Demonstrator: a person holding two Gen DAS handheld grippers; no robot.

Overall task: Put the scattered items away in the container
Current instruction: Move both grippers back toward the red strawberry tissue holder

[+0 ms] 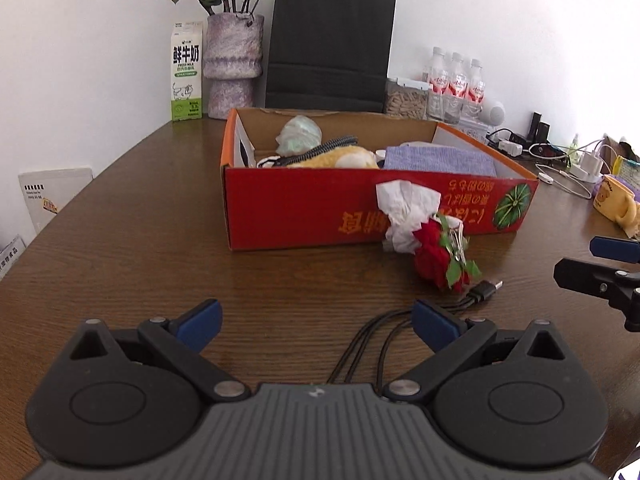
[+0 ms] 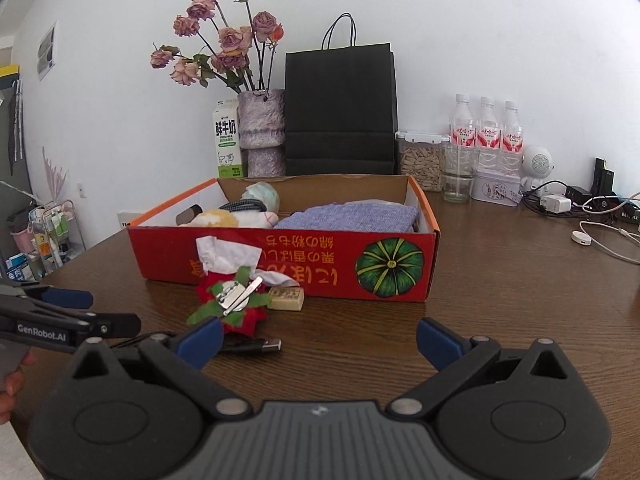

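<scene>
Jaws wide apart; red box [image 2: 280, 258] front wall ahead, bare table [image 2: 500, 300] right.

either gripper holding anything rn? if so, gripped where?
Nothing held. Left gripper and right gripper are both open and empty above the table; the cable and red flower clip lie loose before the box.

The left gripper [image 1: 316, 320] is built from matte black plastic, with 2 blue fingers [image 1: 200, 318] carried on black link bars fastened by silver round pins. A ribbed grey housing is flanked by 2 round black discs. The right gripper [image 2: 318, 338] is made alike. White lettering "GenRobot.AI" is printed on the left gripper's side bar.
</scene>
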